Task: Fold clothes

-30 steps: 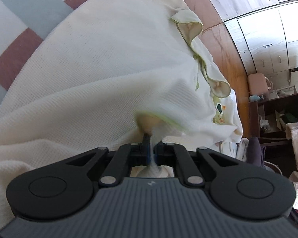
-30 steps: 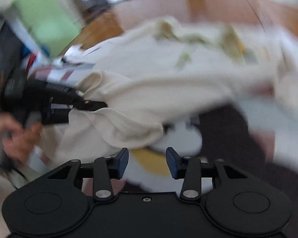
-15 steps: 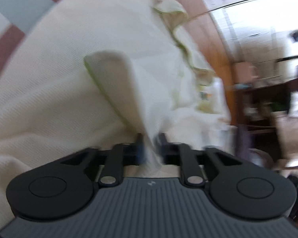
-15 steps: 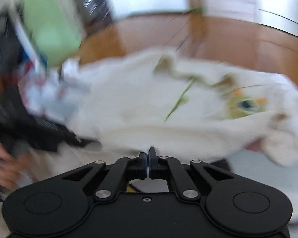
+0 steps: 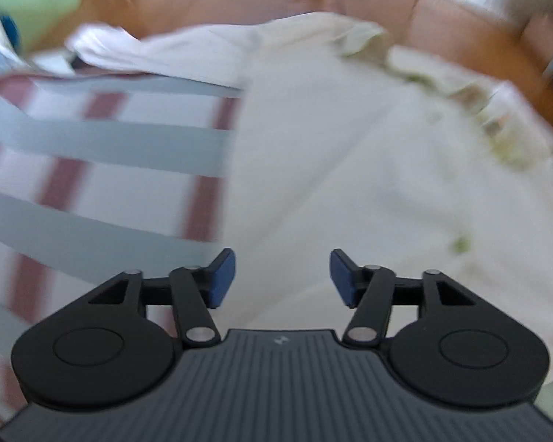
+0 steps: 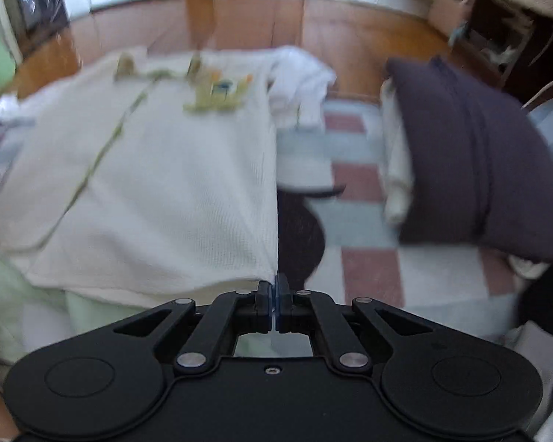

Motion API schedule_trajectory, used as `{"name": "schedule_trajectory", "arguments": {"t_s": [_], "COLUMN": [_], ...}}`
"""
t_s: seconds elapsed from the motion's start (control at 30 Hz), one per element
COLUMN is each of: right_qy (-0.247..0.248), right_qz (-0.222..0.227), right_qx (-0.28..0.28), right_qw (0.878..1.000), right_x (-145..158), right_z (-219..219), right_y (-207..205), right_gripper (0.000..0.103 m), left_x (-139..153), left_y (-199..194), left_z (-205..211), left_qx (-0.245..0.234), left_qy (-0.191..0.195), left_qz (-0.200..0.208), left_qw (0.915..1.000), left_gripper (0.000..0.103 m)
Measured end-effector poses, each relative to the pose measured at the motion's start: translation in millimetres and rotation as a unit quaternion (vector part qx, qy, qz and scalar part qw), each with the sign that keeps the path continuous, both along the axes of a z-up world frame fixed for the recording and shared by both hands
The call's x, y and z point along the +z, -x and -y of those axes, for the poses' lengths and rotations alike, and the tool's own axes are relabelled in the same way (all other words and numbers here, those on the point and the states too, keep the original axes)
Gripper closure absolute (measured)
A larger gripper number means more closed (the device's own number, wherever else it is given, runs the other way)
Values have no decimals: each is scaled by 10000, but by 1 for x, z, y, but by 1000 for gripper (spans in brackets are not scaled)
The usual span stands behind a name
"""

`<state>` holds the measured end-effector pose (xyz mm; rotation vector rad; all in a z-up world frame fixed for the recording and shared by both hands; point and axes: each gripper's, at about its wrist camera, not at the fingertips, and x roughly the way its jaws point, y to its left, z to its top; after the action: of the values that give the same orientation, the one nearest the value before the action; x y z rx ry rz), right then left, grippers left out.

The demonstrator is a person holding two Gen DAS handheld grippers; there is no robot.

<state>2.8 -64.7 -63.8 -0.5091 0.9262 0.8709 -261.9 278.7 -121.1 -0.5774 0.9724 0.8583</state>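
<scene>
A cream waffle-knit garment [image 6: 158, 184] with green trim and a small printed patch lies spread on a checked bedcover [image 6: 368, 272]. In the left wrist view the garment [image 5: 350, 154] fills the right half, blurred. My left gripper [image 5: 282, 276] is open and empty just above the garment's left edge. My right gripper [image 6: 275, 294] is shut on the garment's near right corner, with the cloth's edge running straight away from the jaws.
A dark purple folded cloth [image 6: 472, 154] lies on the bedcover at the right. A white cloth [image 6: 302, 77] is bunched behind the garment. The striped bedcover [image 5: 103, 169] shows left of the garment. Wooden floor [image 6: 247, 25] lies beyond the bed.
My left gripper has opened, let go of the garment's fold, and swung to face along the bed. My right gripper stays shut on the corner, and the garment now lies flatter.
</scene>
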Motion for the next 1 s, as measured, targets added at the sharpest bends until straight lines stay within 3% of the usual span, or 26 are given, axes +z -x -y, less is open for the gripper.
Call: {"name": "schedule_trajectory", "arguments": {"t_s": [0.13, 0.23, 0.3, 0.37, 0.43, 0.47, 0.5, 0.53, 0.57, 0.6, 0.63, 0.67, 0.73, 0.8, 0.87, 0.93, 1.0], "right_qy": [-377, -786, -760, -736, -747, -792, -886, -980, -1074, -1167, -1261, -1354, -1540, -1726, -2218, -2725, -2876], "right_qz": [-247, -608, -457, -350, -272, -229, -181, -133, -85, -37, 10, 58, 154, 250, 220, -29, -69], "right_qx": [-28, -60, 5, 49, 64, 87, 127, 168, 208, 249, 289, 329, 410, 490, 611, 593, 572], "right_qw": [9990, 9950, 9961, 9967, 9968, 9966, 9958, 9950, 9940, 9928, 9916, 9902, 9871, 9835, 9729, 9603, 9560], "right_x": [7, 13, 14, 11, 8, 9, 13, 18, 23, 27, 32, 36, 46, 55, 80, 106, 117], "right_z": [-4, -13, -18, -21, -22, -22, -23, -24, -25, -26, -28, -29, -31, -33, -25, -7, 14], "right_y": [-9, -16, -11, -10, -11, -11, -11, -10, -10, -9, -9, -9, -8, -7, -4, -4, -1], "right_gripper": [101, 100, 100, 100, 100, 100, 100, 100, 100, 100, 100, 101, 101, 101, 101, 101, 101], "left_x": [-14, -28, -39, -48, -60, -68, -68, -66, -65, -66, -66, -65, -53, -19, 24, 69, 97], "left_y": [44, 63, 67, 64, 57, 52, 44, 36, 27, 17, 8, -1, -5, 8, 26, 43, 52], "left_z": [-30, -37, -36, -33, -29, -28, -25, -21, -16, -11, -5, -1, 0, -5, -1, 12, 33], "left_qx": [491, 665, 568, 449, 374, 314, 120, -117, -292, -446, -601, -691, -540, -219, -167, -229, -350], "left_qy": [1186, 1585, 1823, 1859, 1686, 1783, 1804, 1777, 1705, 1617, 1529, 1439, 1385, 1264, 973, 514, 190], "left_qz": [594, 582, 552, 455, 306, 176, 213, 312, 266, 173, 79, -106, -107, 594, 1359, 1814, 1790], "left_qw": [9900, 9834, 9800, 9805, 9845, 9833, 9833, 9835, 9846, 9857, 9864, 9871, 9888, 9900, 9858, 9818, 9830], "left_gripper": [43, 40, 34, 33, 26, 22, 17, 18, 21, 62, 97, 99, 99, 99, 99, 99, 99]}}
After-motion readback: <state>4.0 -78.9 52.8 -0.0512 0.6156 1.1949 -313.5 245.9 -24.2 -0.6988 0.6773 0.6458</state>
